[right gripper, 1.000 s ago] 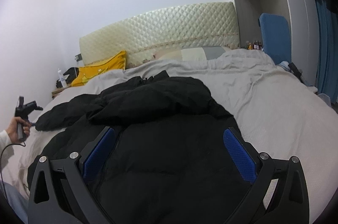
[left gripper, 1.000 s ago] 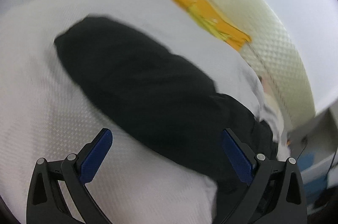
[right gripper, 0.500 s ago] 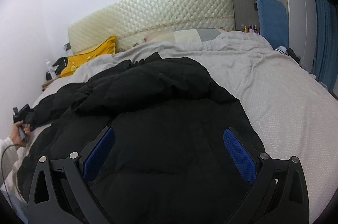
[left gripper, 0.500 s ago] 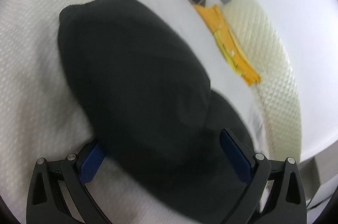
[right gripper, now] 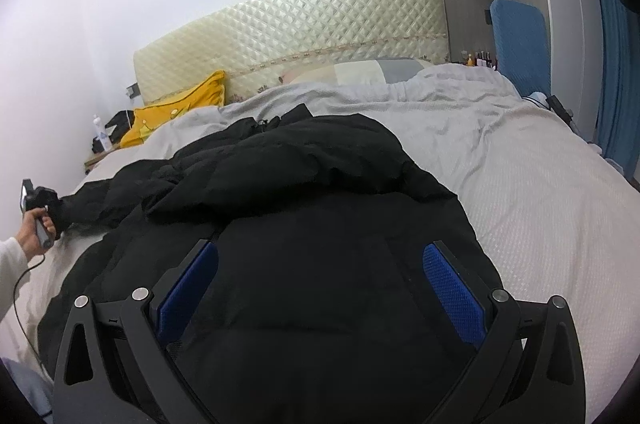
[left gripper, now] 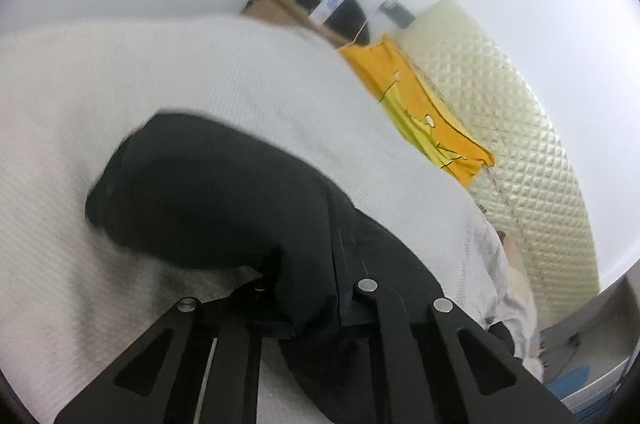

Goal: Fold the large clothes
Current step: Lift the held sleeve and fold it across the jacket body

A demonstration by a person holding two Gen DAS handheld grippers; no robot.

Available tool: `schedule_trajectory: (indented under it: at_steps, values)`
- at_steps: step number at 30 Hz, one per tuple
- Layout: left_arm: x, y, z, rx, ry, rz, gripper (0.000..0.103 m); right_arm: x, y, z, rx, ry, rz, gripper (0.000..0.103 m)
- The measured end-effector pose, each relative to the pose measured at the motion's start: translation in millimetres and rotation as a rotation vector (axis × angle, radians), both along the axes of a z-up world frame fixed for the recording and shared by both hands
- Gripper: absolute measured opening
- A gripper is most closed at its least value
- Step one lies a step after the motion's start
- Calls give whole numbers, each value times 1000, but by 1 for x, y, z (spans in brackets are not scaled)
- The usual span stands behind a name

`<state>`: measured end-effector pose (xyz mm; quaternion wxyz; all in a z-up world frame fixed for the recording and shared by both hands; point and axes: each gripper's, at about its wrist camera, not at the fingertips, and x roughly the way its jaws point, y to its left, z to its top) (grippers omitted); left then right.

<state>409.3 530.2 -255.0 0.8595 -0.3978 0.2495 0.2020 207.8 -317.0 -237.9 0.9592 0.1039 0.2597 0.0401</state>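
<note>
A large black puffer jacket [right gripper: 304, 208] lies spread on the bed, its sleeve [left gripper: 208, 192] stretched toward the left edge. My left gripper [left gripper: 306, 288] is shut on the sleeve, the black cloth bunched between its jaws. It also shows in the right wrist view [right gripper: 40, 208], held in a hand at the sleeve's end. My right gripper [right gripper: 320, 288] is open and hovers just above the jacket's body, its blue pads [right gripper: 452, 288] either side of the cloth.
The bed has a light grey cover [right gripper: 540, 184] and a quilted cream headboard [right gripper: 304, 24]. A yellow pillow [left gripper: 424, 112] lies near the headboard. A nightstand with a bottle [right gripper: 102, 140] stands at the left. A blue chair [right gripper: 520, 40] and wardrobe stand at the right.
My left gripper came down on the sleeve and closed on it. My right gripper moved lower and nearer over the jacket's body, still open.
</note>
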Motion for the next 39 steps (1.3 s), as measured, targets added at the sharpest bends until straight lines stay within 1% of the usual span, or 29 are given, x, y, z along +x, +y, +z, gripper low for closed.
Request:
schedule_trajectory:
  at_steps: [5,8,12,14,17,22,25,27,31,34,39]
  values:
    - [-8,-33,63,112,-23,-19,7,-7,-6,9,7,-25,5,103]
    - [-5,-65,108,194,-39,-62,7,-11,-10,15,8,-40,9,103]
    - [-1,-109,156,271,-60,-108,7,-20,-18,24,11,-69,11,103]
    - [0,-138,181,324,-72,-137,7,-22,-23,28,12,-81,13,103]
    - [4,-183,211,381,-89,-187,7,-27,-30,35,10,-104,14,103]
    - [15,-267,250,459,-114,-284,7,-35,-41,41,20,-127,17,103]
    - [18,-319,263,510,-128,-339,8,-40,-47,45,18,-144,21,103]
    - [22,-361,271,539,-140,-388,8,-41,-51,47,12,-155,22,103]
    - [29,-432,275,578,-148,-463,8,-42,-57,50,-8,-170,24,103]
    - [35,-481,268,586,-147,-518,8,-44,-61,50,1,-174,28,103]
    - [41,-561,242,615,-130,-613,9,-46,-70,50,25,-178,25,103]
